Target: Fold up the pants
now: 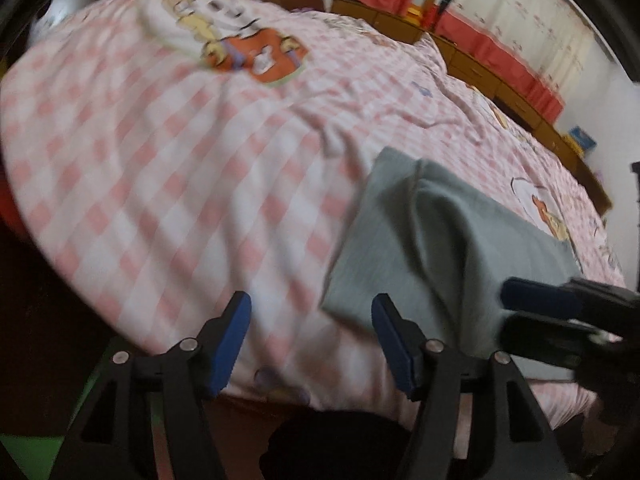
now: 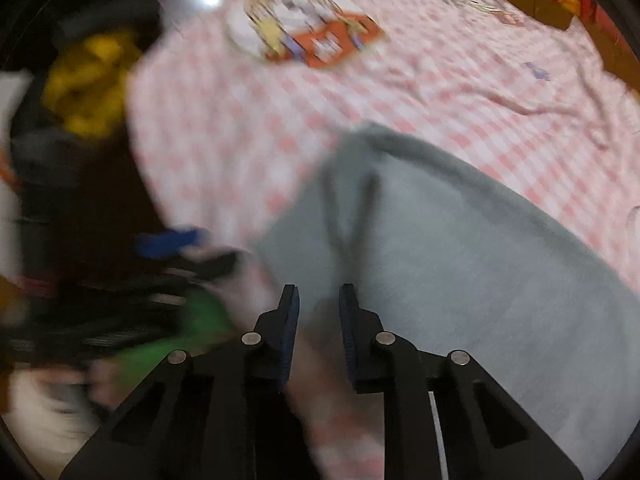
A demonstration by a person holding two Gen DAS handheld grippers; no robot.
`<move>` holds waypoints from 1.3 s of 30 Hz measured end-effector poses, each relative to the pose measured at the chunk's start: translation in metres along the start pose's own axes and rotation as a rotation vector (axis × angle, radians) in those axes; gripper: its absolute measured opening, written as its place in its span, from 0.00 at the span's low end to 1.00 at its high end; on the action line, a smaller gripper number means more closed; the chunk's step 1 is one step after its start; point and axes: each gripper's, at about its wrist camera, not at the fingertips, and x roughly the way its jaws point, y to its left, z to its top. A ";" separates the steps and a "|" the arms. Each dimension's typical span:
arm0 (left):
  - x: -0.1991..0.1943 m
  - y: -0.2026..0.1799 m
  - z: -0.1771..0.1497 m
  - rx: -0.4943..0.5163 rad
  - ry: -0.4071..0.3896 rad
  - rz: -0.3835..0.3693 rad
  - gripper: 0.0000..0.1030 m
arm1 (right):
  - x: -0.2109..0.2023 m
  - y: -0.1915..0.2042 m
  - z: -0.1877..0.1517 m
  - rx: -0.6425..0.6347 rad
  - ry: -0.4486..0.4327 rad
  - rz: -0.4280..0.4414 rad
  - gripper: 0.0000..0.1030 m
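Bed (image 1: 160,168) under pink checked sheet with cartoon prints; low wooden cabinets (image 1: 500,80) beyond, white-and-red curtains (image 1: 520,12) above; dark floor (image 2: 100,208).

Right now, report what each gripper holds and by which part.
Nothing is held. The left gripper is open over the bedsheet; the right gripper is narrowly open at the grey pants' edge.

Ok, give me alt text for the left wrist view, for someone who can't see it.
Grey pants lie folded on a pink-and-white checked bedsheet with cartoon prints. The left tongs stand open above the sheet beside the pants, holding nothing. The right tongs reach in over the pants from the right edge.
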 end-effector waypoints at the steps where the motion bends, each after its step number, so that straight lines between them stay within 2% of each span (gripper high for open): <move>1: -0.001 0.005 -0.004 -0.020 0.000 -0.004 0.64 | 0.000 -0.001 -0.001 -0.004 0.003 -0.011 0.20; 13: -0.007 0.022 -0.028 -0.086 -0.026 -0.066 0.65 | 0.023 0.013 0.001 -0.123 0.058 -0.191 0.20; 16: -0.006 0.024 -0.035 -0.093 -0.021 -0.075 0.65 | 0.014 0.021 0.003 -0.134 0.060 -0.228 0.20; 18: -0.006 0.027 -0.036 -0.100 -0.019 -0.082 0.65 | 0.001 0.032 0.005 -0.166 0.016 -0.212 0.20; 21: -0.007 0.031 -0.040 -0.111 -0.016 -0.091 0.65 | -0.008 0.044 0.004 -0.233 -0.019 -0.113 0.20; 24: -0.008 0.034 -0.041 -0.121 -0.021 -0.092 0.65 | 0.008 0.033 0.004 -0.218 0.032 -0.189 0.20; 25: -0.008 0.035 -0.042 -0.128 -0.024 -0.093 0.65 | 0.013 0.024 0.000 -0.199 0.053 -0.259 0.20; 28: -0.008 0.038 -0.043 -0.146 -0.025 -0.102 0.65 | 0.009 0.010 -0.006 -0.175 0.043 -0.204 0.19; 30: -0.009 0.038 -0.043 -0.150 -0.033 -0.106 0.65 | 0.010 0.007 -0.004 -0.180 0.053 -0.198 0.19; 34: -0.007 0.035 -0.046 -0.155 -0.034 -0.112 0.65 | 0.007 0.017 -0.001 -0.201 0.038 -0.210 0.19; 36: -0.003 0.034 -0.047 -0.158 -0.027 -0.114 0.65 | 0.001 0.026 0.002 -0.218 0.000 -0.166 0.19; 39: 0.000 0.029 -0.049 -0.148 -0.014 -0.121 0.65 | 0.010 0.030 0.005 -0.227 0.011 -0.150 0.19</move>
